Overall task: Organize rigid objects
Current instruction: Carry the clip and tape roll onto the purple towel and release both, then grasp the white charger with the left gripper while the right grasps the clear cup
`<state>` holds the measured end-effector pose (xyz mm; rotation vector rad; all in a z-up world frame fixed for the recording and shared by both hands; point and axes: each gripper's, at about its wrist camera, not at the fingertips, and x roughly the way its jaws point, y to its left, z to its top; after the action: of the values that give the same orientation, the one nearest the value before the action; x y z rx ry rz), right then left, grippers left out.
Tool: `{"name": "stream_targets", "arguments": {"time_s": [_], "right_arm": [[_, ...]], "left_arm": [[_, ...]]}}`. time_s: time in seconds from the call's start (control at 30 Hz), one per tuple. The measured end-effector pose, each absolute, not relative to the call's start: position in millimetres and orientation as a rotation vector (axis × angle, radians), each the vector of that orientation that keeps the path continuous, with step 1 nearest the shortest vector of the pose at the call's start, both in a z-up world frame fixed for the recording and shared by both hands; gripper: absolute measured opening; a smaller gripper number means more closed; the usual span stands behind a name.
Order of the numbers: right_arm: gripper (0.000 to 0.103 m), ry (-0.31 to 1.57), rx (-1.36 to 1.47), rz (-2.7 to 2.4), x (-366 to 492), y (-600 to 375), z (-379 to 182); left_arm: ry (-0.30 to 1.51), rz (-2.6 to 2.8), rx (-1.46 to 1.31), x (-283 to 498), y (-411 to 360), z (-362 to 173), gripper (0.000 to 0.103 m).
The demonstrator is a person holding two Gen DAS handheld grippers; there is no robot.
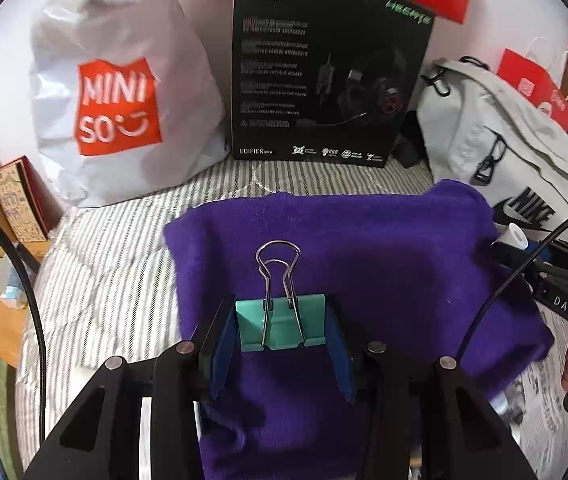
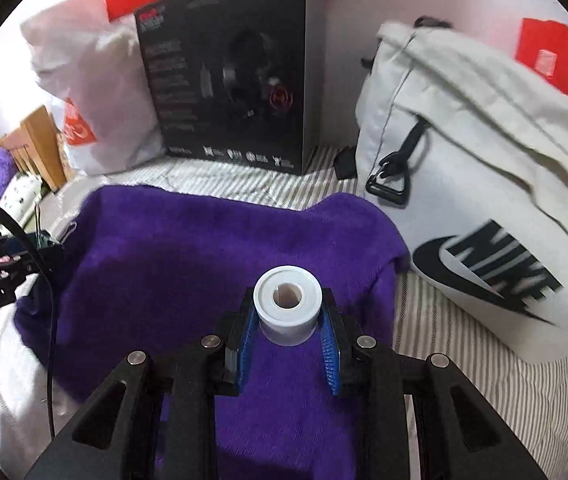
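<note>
Left gripper (image 1: 281,330) jaws clamped on teal binder clip (image 1: 279,326), wire handles pointing forward, over purple cloth (image 1: 384,264); right gripper (image 2: 288,320) jaws closed against sides of white tape roll (image 2: 287,308), hole facing up, above same cloth on striped bed (image 2: 484,380); black headset box (image 1: 328,80) behind.
</note>
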<state>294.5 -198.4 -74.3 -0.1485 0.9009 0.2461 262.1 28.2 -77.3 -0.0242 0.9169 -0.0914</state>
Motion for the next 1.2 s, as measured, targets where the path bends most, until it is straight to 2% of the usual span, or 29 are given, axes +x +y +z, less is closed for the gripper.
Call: {"name": "stream_targets", "arguments": {"time_s": [0.4,0.77,0.87,0.93,0.97,1.07,1.2], "right_arm": [[0.029,1.032,-0.159,0.247,338,-189,-110],[0.030,1.061,-0.179,0.245,345,-182,-114],[0.035,1.067,-0.180,0.249,345,-185,-114],[0.052,1.068,-0.195,0.231,341,-189,-113],[0.055,1.071,-0.194,0.224,341,-191,-113],[0.056,1.081,-0.163,0.234,337,-197,-114],[0.056,1.062,-0.155,0.235,317,-201,-104]], "left_arm": [[1.008,-0.096,-0.001,317,20,-115,0.040],[1.047,-0.093,0.050,323,15,-126,0.040],[1.051,-0.088,0.068,322,13,-126,0.040],[1.055,-0.088,0.068,322,12,-127,0.041],[1.058,-0.092,0.069,320,12,-127,0.044],[1.064,-0.098,0.075,311,11,-128,0.049],[1.063,-0.086,0.056,297,14,-127,0.049]]}}
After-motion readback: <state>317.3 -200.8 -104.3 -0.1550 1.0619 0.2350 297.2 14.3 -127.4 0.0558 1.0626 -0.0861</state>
